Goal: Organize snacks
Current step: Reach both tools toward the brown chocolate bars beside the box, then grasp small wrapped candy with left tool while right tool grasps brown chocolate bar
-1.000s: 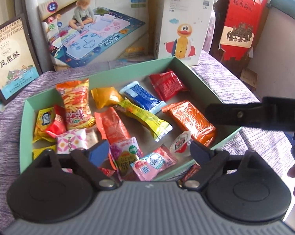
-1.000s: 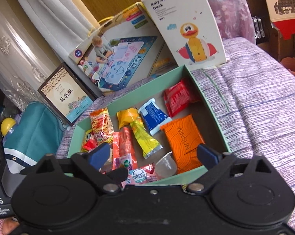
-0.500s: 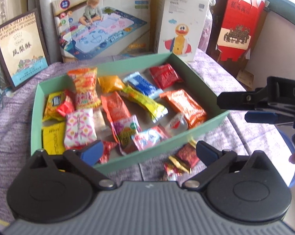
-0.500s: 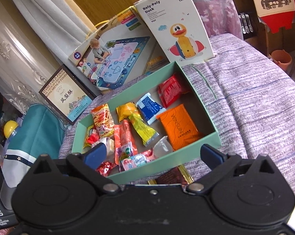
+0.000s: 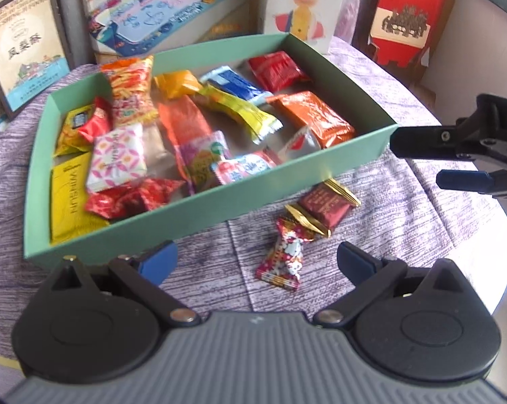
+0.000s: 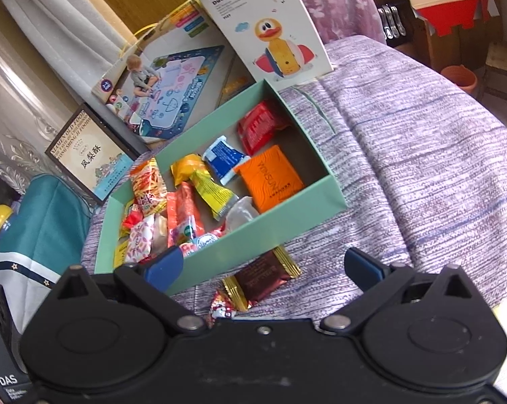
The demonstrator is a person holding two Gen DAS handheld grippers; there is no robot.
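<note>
Green box (image 5: 220,207): sitting on the purple cloth of the tabletop (image 5: 405,208), it is holding most of the snacks, among them an orange packet (image 5: 315,118), a yellow bar (image 5: 240,112) and a red pouch (image 5: 277,69) near its far right corner.

Still outside: a maroon foil snack (image 5: 324,207) is lying on the cloth, touching or nearly touching the box's near wall, with a red cartoon-print candy (image 5: 283,256) just in front of it, toward the near edge.

Left gripper (image 5: 257,261): hovering low over the candy, fingers standing wide apart and holding nothing.

Right gripper (image 6: 263,269): waiting above the near right corner of the box, fingers likewise spread and gripping nothing; the candy is showing only partly beneath its body, so contact cannot be ruled out.

Progress: the job is looking nearly finished, with two loose pieces remaining to be lifted over the near wall into the box.
</note>
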